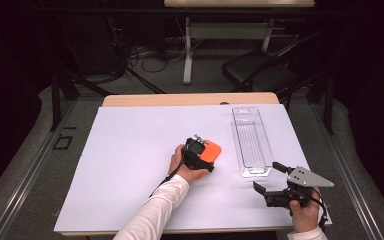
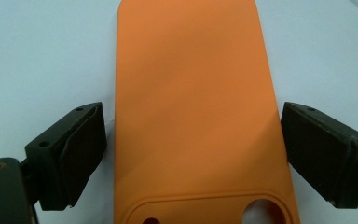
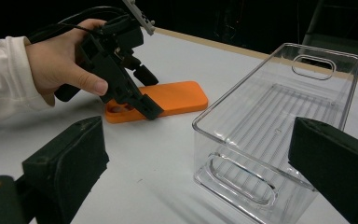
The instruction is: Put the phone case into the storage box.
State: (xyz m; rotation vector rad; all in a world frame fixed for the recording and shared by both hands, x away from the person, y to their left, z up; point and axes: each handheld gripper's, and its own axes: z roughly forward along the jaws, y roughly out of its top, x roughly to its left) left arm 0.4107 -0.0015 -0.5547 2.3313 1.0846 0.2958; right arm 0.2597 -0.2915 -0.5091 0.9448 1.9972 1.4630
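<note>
Right tool (image 1: pixel 270 181): nearest the camera in the high view, at the tabletop's near right corner, jaws spread wide, holding nothing, aimed at the near end of the clear bin.
Left tool (image 1: pixel 203 161): mid-tabletop, tipped down over the phone case, jaws spread, one on each long side of the case, neither pad touching yet.
Phone case (image 2: pixel 196 116): orange, flat on the white tabletop (image 1: pixel 130 165), back up, just left of the bin and apart from it.
Clear bin (image 1: pixel 252 142): empty, upright, long axis running away from the person, on the right half of the tabletop.
Risk, slip: thin, low case edges; jaws closing too high would likely skate over the top and miss.
Risk, skew: pads biting near the camera-cutout end only; likely pivot or droop on lifting.
Risk, shove: uneven closing could push the case sideways across the smooth sheet.
Risk, bin: light plastic, may slide or tip if knocked by the idle right tool.
Left tool's view: gap between each pad and case edge, cutout (image 2: pixel 261 212) at the near end.
Right tool's view: case thickness (image 3: pixel 168 103), left tool's tilt (image 3: pixel 135 88), bin's handle slots (image 3: pixel 313 65).
</note>
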